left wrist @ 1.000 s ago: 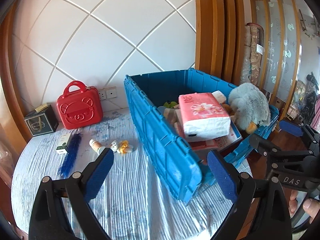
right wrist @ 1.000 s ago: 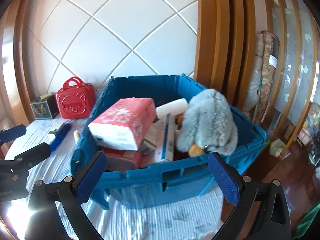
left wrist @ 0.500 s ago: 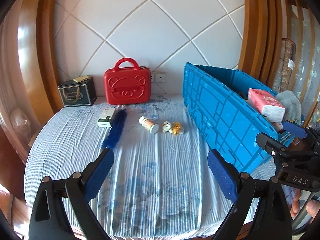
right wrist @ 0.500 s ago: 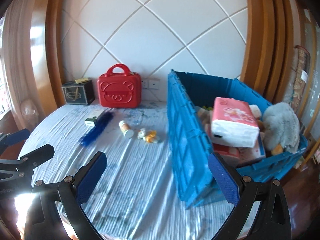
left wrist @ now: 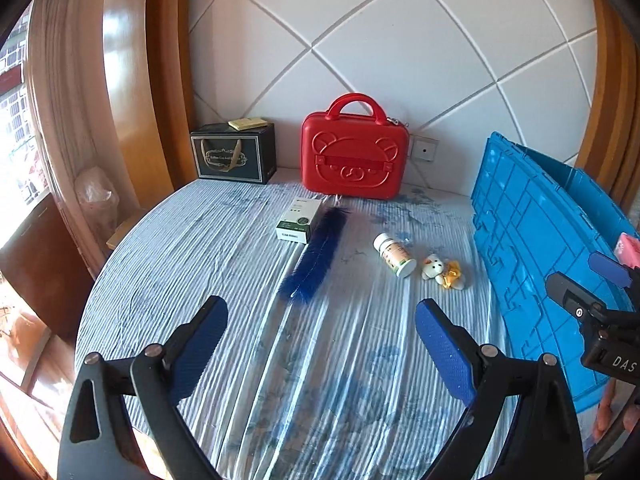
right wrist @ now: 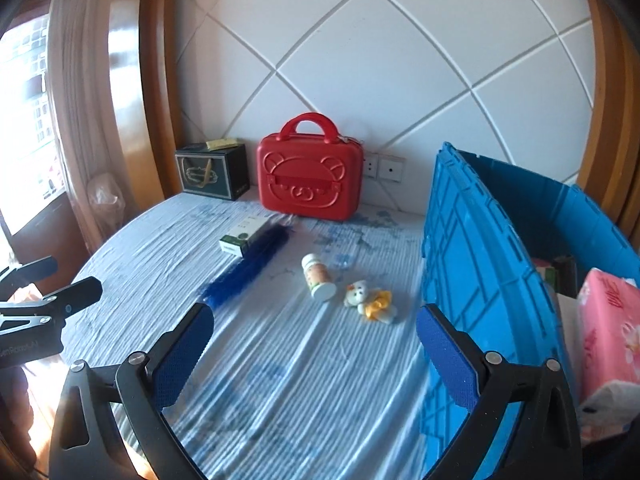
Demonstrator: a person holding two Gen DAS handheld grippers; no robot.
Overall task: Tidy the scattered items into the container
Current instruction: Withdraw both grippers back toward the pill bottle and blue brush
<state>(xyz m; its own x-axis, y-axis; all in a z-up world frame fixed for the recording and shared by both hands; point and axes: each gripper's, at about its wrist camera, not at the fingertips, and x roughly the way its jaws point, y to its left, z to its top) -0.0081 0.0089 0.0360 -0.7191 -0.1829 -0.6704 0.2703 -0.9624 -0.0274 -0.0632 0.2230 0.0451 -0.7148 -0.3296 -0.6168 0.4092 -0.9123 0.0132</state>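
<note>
1. Crate [right wrist: 476, 264] of blue plastic stands at the right side of the striped tablecloth [left wrist: 248, 272], its ribbed near wall facing the scattered items; take it as the landmark
2. Inside the crate, a pink tissue pack [right wrist: 608, 328] lies against the near right corner, with darker things behind it that are too hidden to name
3. Just left of the crate's wall lies a small white toy bear with a yellow bow [left wrist: 442, 272], on its side and apart from the wall
4. Touching or nearly touching the bear, one step further from the crate, a white pill bottle [left wrist: 394, 254] lies on its side, cap pointing toward the cameras
5. Further left of the crate, a fluffy dark blue brush [left wrist: 316, 254] lies lengthwise, and a white and green box [left wrist: 298, 220] sits just beside its far end
6. Against the white panelled wall, left of the crate's far corner, a red bear-faced case [left wrist: 354, 154] stands upright; a black gift box [left wrist: 234, 152] stands beyond it, with a small yellow packet on top
7. Left gripper [left wrist: 320, 344] hovers over bare cloth, fingers spread wide and empty, nearest the brush's lower end
8. Right gripper [right wrist: 316, 352] hovers with fingers wide apart too, holding nothing, its right finger close to the crate's wall
9. Nothing stands between either gripper and the loose items
</note>
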